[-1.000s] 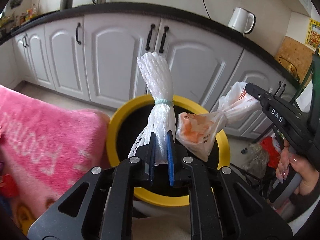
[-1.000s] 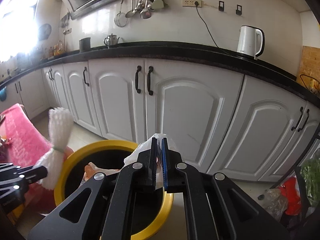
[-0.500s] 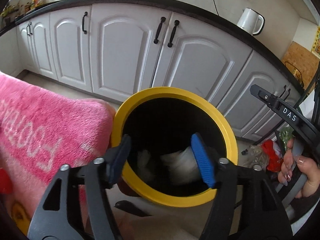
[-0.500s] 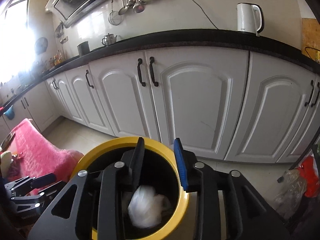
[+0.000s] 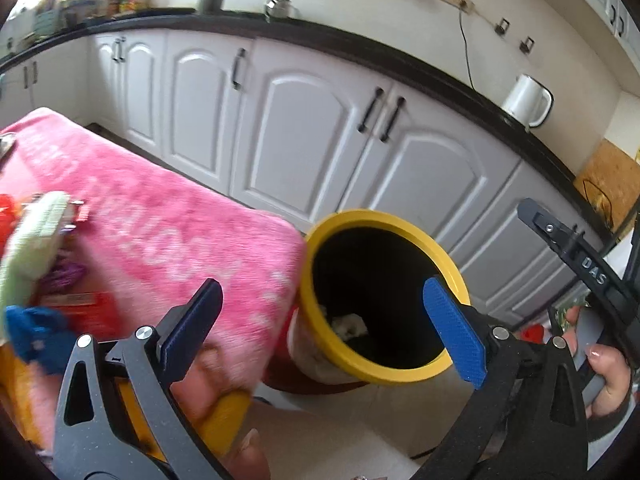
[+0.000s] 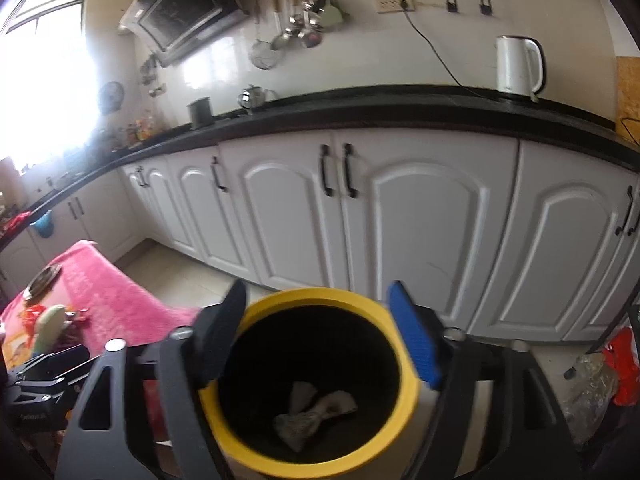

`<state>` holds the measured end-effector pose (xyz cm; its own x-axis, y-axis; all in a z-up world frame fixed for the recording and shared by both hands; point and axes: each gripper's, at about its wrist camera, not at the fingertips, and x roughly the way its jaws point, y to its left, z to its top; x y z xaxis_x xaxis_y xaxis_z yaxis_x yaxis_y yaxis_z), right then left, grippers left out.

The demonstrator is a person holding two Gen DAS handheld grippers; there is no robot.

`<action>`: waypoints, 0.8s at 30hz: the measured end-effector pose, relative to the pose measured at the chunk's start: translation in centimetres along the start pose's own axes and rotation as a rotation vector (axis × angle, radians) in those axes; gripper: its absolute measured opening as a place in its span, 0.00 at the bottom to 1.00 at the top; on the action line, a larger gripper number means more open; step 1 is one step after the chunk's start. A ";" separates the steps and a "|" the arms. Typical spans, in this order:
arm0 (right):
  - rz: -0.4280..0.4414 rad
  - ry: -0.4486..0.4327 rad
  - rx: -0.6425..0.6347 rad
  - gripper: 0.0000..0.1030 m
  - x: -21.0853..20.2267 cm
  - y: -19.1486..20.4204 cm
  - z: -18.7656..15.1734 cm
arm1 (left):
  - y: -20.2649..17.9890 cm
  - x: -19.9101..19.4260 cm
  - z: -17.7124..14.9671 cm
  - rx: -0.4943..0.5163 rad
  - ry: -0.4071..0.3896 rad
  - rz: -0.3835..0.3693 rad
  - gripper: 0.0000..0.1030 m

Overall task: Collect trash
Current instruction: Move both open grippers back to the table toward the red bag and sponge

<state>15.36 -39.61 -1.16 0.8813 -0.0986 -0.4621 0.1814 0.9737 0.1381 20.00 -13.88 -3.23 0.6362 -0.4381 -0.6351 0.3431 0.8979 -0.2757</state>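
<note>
The left gripper (image 5: 324, 320) and the right gripper (image 6: 316, 332) are both opening, with nothing between their jaws. Just ahead of and below them stands the round yellow-rimmed trash bin (image 6: 404, 364); the crumpled white plastic trash (image 6: 316, 412) lies at its bottom.

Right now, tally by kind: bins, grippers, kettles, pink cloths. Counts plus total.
Yellow-rimmed bin: 1, pale trash lying at its bottom
Grippers: 2, left gripper and right gripper, jaws of both opening, nothing between them
White kettle: 1, on the counter
Pink cloth: 1, beside the bin
Total: 5
</note>
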 end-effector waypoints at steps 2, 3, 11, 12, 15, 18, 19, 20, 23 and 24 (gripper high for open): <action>0.034 -0.014 -0.015 0.75 -1.0 1.6 0.2 | 0.9 -1.4 -0.1 -0.007 -0.024 0.016 0.90; 0.048 -0.021 -0.025 0.75 -1.5 2.3 0.3 | 1.4 -2.2 -0.1 -0.011 -0.037 0.022 0.90; 0.188 -0.028 -0.068 0.75 -4.0 8.4 0.7 | 5.6 -8.0 -0.5 -0.065 -0.142 0.090 0.90; 0.202 -0.026 -0.073 0.75 -4.2 9.1 0.7 | 5.9 -8.4 -0.5 -0.071 -0.149 0.094 0.90; 0.244 -0.016 -0.096 0.75 -4.8 11.2 0.5 | 7.3 -10.1 -0.5 -0.088 -0.179 0.109 0.90; 0.280 -0.006 -0.120 0.75 -5.3 13.4 0.2 | 8.5 -11.2 -0.7 -0.098 -0.199 0.134 0.90; 0.292 -0.002 -0.128 0.75 -5.3 13.9 0.1 | 9.0 -11.7 -0.8 -0.104 -0.204 0.140 0.90; 0.306 0.003 -0.136 0.75 -5.5 14.6 -0.1 | 9.6 -12.2 -0.9 -0.111 -0.212 0.146 0.90; 0.342 0.022 -0.155 0.75 -5.5 16.7 -0.4 | 11.4 -13.5 -1.2 -0.132 -0.232 0.174 0.90; 0.351 0.027 -0.160 0.75 -5.5 17.3 -0.5 | 12.0 -13.9 -1.3 -0.142 -0.237 0.185 0.90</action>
<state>13.40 -22.12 3.33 0.8655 0.2500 -0.4340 -0.2017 0.9671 0.1547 14.37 3.01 1.36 0.8277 -0.2500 -0.5025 0.1179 0.9528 -0.2799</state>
